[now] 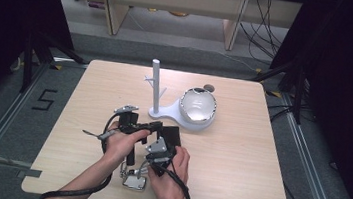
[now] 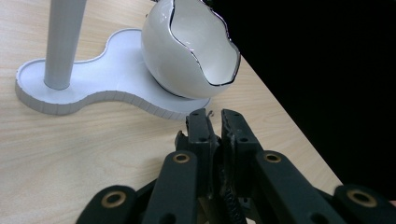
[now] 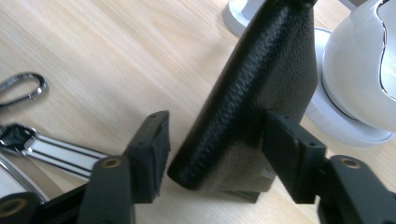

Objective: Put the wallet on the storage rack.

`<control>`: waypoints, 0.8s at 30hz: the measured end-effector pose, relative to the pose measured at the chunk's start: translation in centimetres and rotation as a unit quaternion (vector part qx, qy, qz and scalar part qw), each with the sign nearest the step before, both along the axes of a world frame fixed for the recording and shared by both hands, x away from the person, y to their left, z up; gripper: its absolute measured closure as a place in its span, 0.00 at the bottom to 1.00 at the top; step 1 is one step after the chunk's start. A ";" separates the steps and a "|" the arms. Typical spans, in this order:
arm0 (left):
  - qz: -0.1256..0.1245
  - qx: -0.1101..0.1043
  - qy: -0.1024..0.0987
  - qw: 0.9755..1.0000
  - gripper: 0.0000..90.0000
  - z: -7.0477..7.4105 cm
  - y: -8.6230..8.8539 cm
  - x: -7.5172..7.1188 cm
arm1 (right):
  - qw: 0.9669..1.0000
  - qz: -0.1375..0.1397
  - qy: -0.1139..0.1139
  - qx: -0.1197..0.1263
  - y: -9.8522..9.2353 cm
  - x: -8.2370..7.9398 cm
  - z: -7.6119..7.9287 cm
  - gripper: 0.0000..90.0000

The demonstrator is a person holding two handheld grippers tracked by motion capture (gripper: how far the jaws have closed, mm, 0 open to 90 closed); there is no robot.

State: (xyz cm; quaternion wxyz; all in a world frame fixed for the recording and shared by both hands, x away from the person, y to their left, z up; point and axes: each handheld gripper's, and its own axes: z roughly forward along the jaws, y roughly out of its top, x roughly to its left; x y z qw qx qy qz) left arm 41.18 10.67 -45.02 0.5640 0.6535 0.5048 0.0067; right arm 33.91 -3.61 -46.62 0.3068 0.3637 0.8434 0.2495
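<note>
Two hand-held grippers work a black grained-leather pouch just in front of the white stand on the pale wooden table.

The left gripper (image 2: 214, 119) is clenched, its black jaws pressed together on a thin dark edge that I cannot identify; the right gripper (image 3: 212, 154) is released, its jaws standing either side of the black pebbled leather pouch (image 3: 252, 93), the left pad clear of it, the right pad at its edge; the pouch rises from the wooden table (image 3: 93, 51) just before the white plastic stand (image 2: 112, 79), a flat kidney-shaped base with a round post (image 2: 63, 42); on the stand's far lobe sits a glossy white egg-shaped ceramic bowl (image 2: 196, 51) with a jagged dark-edged rim; a metal carabiner clip (image 3: 23, 88) and a striped strap (image 3: 60, 156) lie nearer the person than the stand.
</note>
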 end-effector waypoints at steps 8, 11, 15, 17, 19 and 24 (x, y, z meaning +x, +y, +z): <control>-0.004 0.005 -0.001 1.000 0.92 0.0 0.1 0.0 | 1.000 -0.009 0.002 0.002 0.1 0.3 -0.1 0.51; 0.004 0.008 -0.008 1.000 0.91 0.1 0.1 -0.2 | 1.000 -0.020 0.005 -0.015 -0.3 0.2 0.2 0.70; -0.005 0.008 -0.020 1.000 0.87 0.2 0.3 -0.2 | 1.000 -0.017 0.008 -0.021 -1.3 0.1 1.0 0.85; -0.006 0.003 -0.045 0.999 0.84 0.6 0.4 -0.3 | 0.999 -0.012 0.008 -0.032 -2.2 0.4 1.8 0.87; 0.000 0.020 -0.090 0.996 0.69 1.6 0.9 -0.6 | 0.999 -0.007 0.019 -0.028 -3.8 1.2 2.8 0.88; 0.001 0.047 -0.137 0.990 0.60 2.5 2.7 -1.2 | 0.994 0.022 0.100 0.047 -6.9 3.1 4.9 0.88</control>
